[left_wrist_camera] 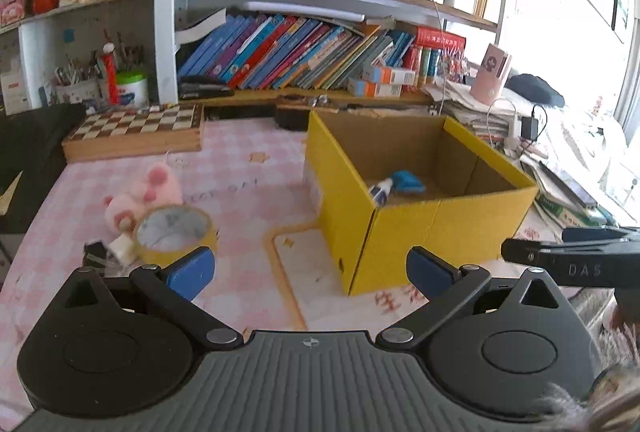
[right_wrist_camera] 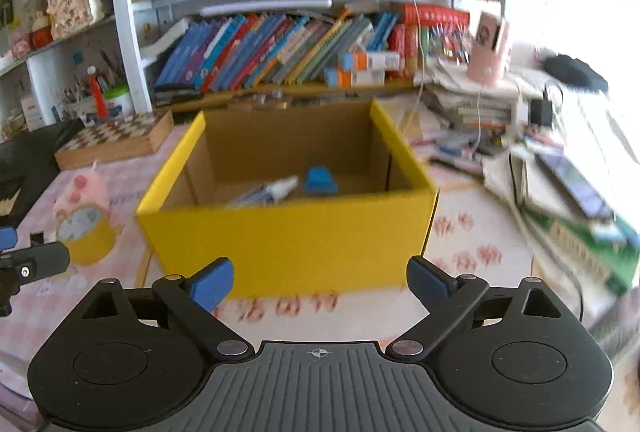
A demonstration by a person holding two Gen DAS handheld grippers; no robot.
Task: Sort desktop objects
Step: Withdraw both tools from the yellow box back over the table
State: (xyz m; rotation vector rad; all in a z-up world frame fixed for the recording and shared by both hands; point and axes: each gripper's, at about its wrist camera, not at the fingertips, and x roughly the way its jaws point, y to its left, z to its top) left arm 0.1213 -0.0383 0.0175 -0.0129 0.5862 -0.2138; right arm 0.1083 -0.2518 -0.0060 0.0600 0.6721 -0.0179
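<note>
A yellow cardboard box (left_wrist_camera: 404, 232) stands open on the pink desk mat; it also shows in the right wrist view (right_wrist_camera: 288, 236). Inside lie a blue object (left_wrist_camera: 408, 181) and a white-capped tube (left_wrist_camera: 380, 190), seen again in the right wrist view (right_wrist_camera: 320, 181) (right_wrist_camera: 276, 189). Left of the box sit a roll of yellow tape (left_wrist_camera: 174, 232), a pink plush toy (left_wrist_camera: 148, 192) and a small white piece (left_wrist_camera: 122, 248) by a black clip (left_wrist_camera: 94, 252). My left gripper (left_wrist_camera: 310, 272) is open and empty, low before the box's near corner. My right gripper (right_wrist_camera: 320, 282) is open and empty in front of the box.
A wooden chessboard box (left_wrist_camera: 136, 132) lies at the back left. Bookshelves full of books (left_wrist_camera: 300, 52) rise behind. Stacked papers, books and cables (right_wrist_camera: 560, 192) crowd the right side. A pink pen holder (left_wrist_camera: 492, 72) stands at the back right.
</note>
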